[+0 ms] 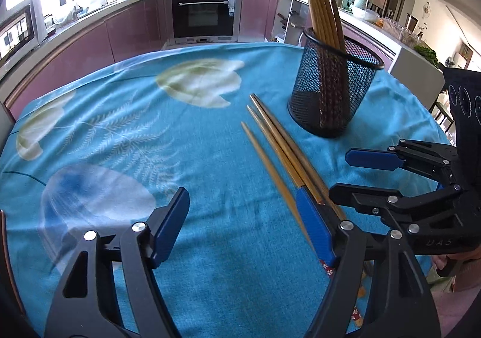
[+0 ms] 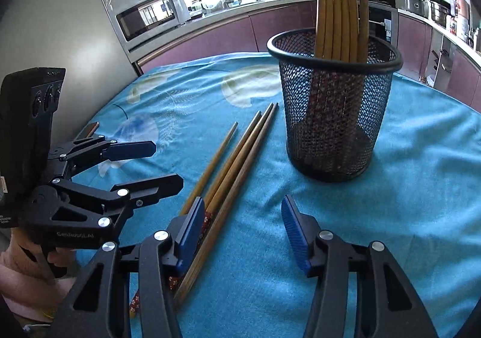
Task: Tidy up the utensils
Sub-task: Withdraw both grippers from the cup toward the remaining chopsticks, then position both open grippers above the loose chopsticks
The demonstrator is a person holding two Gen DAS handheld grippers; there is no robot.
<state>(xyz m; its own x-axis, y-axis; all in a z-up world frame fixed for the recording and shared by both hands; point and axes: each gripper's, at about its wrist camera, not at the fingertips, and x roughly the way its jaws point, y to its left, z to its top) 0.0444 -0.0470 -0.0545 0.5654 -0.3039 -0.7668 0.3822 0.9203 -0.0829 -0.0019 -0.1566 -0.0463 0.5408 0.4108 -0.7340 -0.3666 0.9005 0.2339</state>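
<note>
A black mesh holder (image 1: 333, 88) stands upright on the blue tablecloth and holds several wooden chopsticks (image 1: 320, 1); it also shows in the right wrist view (image 2: 333, 106). Three loose chopsticks (image 1: 276, 148) lie flat on the cloth in front of it, also in the right wrist view (image 2: 231, 166). My left gripper (image 1: 243, 226) is open and empty, its right finger over the chopstick handles. My right gripper (image 2: 240, 235) is open and empty, its left finger beside the loose chopsticks. Each gripper shows in the other's view, the right one (image 1: 357, 175) and the left one (image 2: 162, 166).
The table is covered by a blue floral cloth (image 1: 126, 139). Kitchen counters, an oven (image 1: 204, 11) and a microwave (image 2: 150, 14) lie beyond the table's far edge. A refrigerator (image 2: 60, 22) stands at the left.
</note>
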